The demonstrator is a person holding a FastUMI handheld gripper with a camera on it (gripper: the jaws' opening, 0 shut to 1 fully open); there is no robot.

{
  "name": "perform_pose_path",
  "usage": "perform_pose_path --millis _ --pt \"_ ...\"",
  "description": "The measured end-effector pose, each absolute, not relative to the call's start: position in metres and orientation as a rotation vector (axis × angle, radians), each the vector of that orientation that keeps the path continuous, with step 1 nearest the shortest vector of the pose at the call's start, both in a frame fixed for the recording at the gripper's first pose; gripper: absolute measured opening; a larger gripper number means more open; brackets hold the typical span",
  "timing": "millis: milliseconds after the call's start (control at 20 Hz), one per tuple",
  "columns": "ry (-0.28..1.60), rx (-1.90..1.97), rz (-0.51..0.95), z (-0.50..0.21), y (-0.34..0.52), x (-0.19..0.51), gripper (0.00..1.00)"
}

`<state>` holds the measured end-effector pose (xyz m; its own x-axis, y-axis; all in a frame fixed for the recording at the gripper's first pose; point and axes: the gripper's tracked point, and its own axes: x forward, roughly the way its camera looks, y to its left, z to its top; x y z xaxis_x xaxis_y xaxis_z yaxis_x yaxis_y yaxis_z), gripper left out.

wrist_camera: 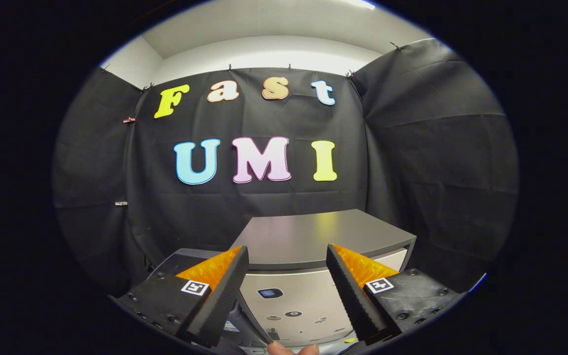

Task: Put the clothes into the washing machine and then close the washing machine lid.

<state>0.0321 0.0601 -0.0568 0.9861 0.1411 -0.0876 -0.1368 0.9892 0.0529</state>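
The washing machine stands just ahead of and below my fingers, against the black cloth wall. Its flat grey top (pixel 313 234) lies level, and beneath it is a pale front panel (pixel 294 301) with a small dark display (pixel 270 293) and a few round marks. I cannot tell whether the lid is up or down. My gripper (pixel 286 247) is open, with a wide gap between the fingers and nothing in it. The fingertips (pixel 238 254) reach to the grey top's near edge in the view.
Black cloth walls close the booth behind the machine and on both sides. A dark part (pixel 180 257) sits left of the machine, behind my left finger. Fingertips of a person's hand (pixel 291 349) show low between my fingers, in front of the pale panel.
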Motion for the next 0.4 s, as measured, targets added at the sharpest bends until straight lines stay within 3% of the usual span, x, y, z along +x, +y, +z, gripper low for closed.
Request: perform_pose_path --millis 400 --pt "0.098 0.04 0.146 -0.0594 0.0641 0.0327 0.99"
